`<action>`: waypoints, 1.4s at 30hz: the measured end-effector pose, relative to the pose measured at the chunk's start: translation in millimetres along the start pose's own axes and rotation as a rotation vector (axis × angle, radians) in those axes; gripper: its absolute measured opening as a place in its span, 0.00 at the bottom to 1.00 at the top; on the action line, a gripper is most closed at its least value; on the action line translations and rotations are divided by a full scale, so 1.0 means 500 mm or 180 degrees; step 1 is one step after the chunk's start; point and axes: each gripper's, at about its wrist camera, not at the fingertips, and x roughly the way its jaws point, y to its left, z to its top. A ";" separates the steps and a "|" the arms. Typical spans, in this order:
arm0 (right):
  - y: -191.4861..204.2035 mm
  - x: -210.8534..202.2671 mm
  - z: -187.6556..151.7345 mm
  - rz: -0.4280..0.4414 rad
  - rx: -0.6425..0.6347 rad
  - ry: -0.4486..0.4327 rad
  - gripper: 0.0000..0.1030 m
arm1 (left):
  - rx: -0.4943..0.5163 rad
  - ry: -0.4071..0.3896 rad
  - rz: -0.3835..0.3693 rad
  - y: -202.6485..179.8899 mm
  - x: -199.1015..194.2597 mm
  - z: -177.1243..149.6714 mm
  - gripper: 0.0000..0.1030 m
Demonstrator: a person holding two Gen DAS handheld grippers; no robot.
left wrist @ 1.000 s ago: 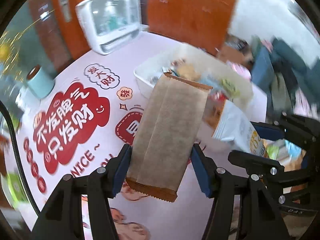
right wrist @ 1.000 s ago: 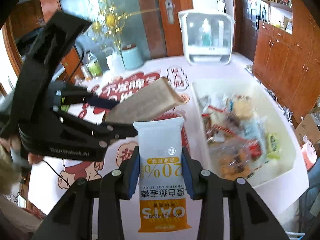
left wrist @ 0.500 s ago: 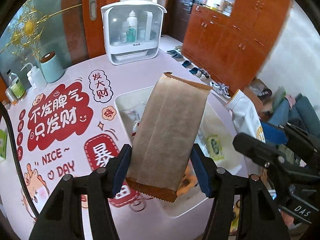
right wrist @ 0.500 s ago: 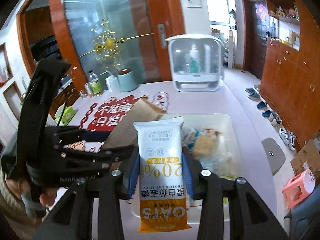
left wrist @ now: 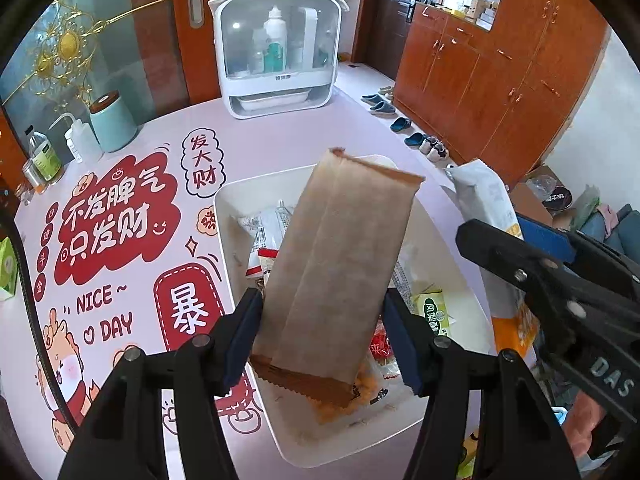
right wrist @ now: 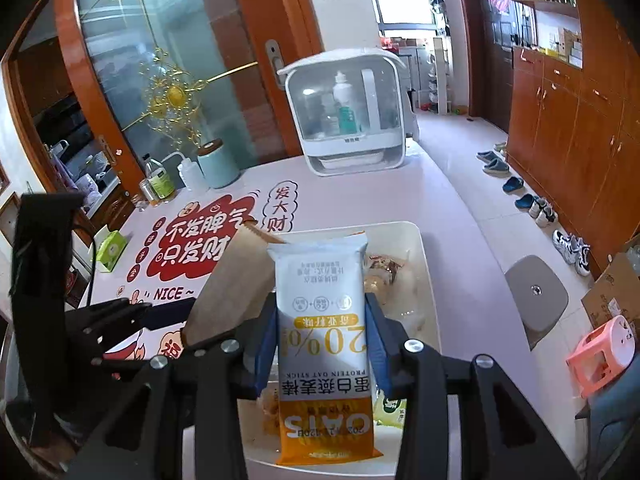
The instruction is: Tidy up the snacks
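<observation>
Brown kraft packet point(left wrist: 336, 264) — white-and-orange oat bar point(right wrist: 322, 344) — white bin point(left wrist: 236, 216), pink tablecloth point(left wrist: 280, 136) with red cartoon print.

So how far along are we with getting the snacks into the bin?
Done: the white plastic bin already holds several wrapped snacks. In hand: the left gripper holds a brown paper-look packet above the bin; the right gripper, its jaws opening, has the white-and-orange oat stick packet between them over the bin. Left: both packets still need dropping in.

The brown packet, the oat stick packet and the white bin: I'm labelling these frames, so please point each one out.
brown packet point(left wrist: 340, 264), left wrist view, middle of its flat face
oat stick packet point(right wrist: 323, 344), right wrist view, printed front between the pads
white bin point(left wrist: 256, 182), left wrist view, far rim
</observation>
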 end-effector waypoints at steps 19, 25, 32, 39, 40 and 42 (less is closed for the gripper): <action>-0.039 0.055 -0.033 -0.0011 0.0227 0.0302 0.77 | -0.0290 -0.0001 0.0311 0.032 -0.017 -0.037 0.96; -0.035 0.051 -0.041 0.0006 0.0208 0.0304 0.78 | -0.0345 0.0042 0.0322 0.036 -0.023 -0.052 0.96; -0.017 0.043 -0.059 0.0022 0.0171 0.0327 0.78 | -0.0337 0.0027 0.0411 0.041 -0.043 -0.077 0.96; 0.018 0.033 -0.078 0.0105 0.0133 0.0353 0.78 | -0.0421 -0.0007 0.0500 0.067 -0.075 -0.110 0.96; 0.024 0.031 -0.079 0.0114 0.0121 0.0352 0.78 | -0.0442 -0.0021 0.0524 0.072 -0.084 -0.116 0.96; 0.042 0.022 -0.082 0.0135 0.0073 0.0333 0.78 | -0.0489 -0.0047 0.0560 0.085 -0.103 -0.129 0.96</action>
